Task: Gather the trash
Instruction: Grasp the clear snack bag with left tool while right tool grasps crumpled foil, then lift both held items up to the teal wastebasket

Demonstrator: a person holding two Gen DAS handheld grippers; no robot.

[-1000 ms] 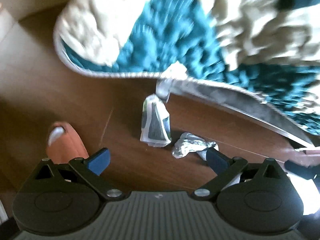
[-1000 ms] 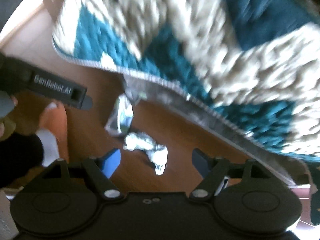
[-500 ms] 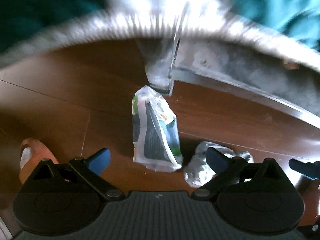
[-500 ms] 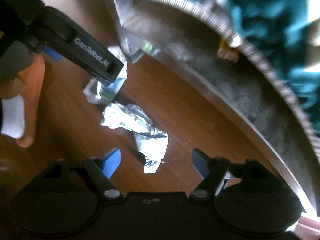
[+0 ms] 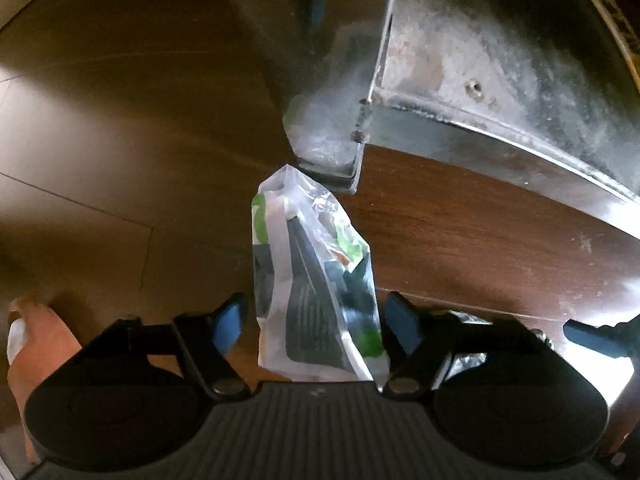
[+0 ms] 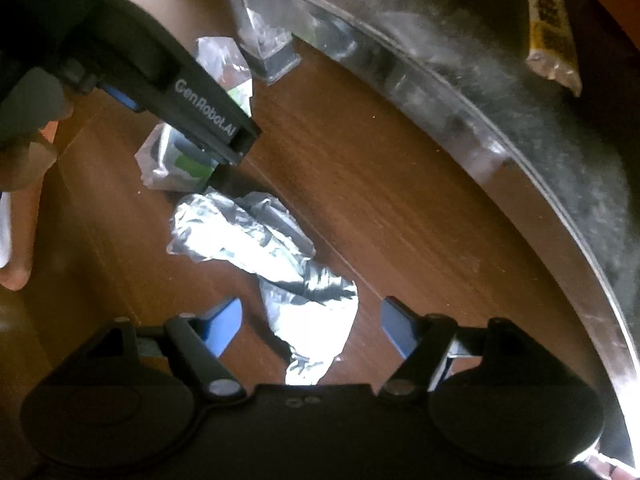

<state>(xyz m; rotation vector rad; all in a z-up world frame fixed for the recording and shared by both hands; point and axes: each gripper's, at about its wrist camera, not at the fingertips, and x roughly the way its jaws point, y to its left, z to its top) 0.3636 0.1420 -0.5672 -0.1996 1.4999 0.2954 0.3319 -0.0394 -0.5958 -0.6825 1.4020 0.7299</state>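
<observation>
Left wrist view: clear plastic wrapper with green and dark print, flat on the brown wooden floor, top end just below the foot of a metal frame leg. Lower part of the wrapper between the blue pads of the left hand-held gripper, jaws just been closing around it, right pad at the wrapper's edge, left pad just clear; not yet pinched. Crumpled foil only a sliver here, behind the right finger. Bare foot at lower left.

Right wrist view: crumpled silver foil spread out in full, wrinkled and bright, lying on the floor just beside the wrapper. Tail of the foil between the blue pads of the right hand-held gripper, jaws released, touching nothing. Left hand-held gripper's black body seen from the side, over the wrapper. Yellow packet on the frame's surface at upper right, shown only here.
</observation>
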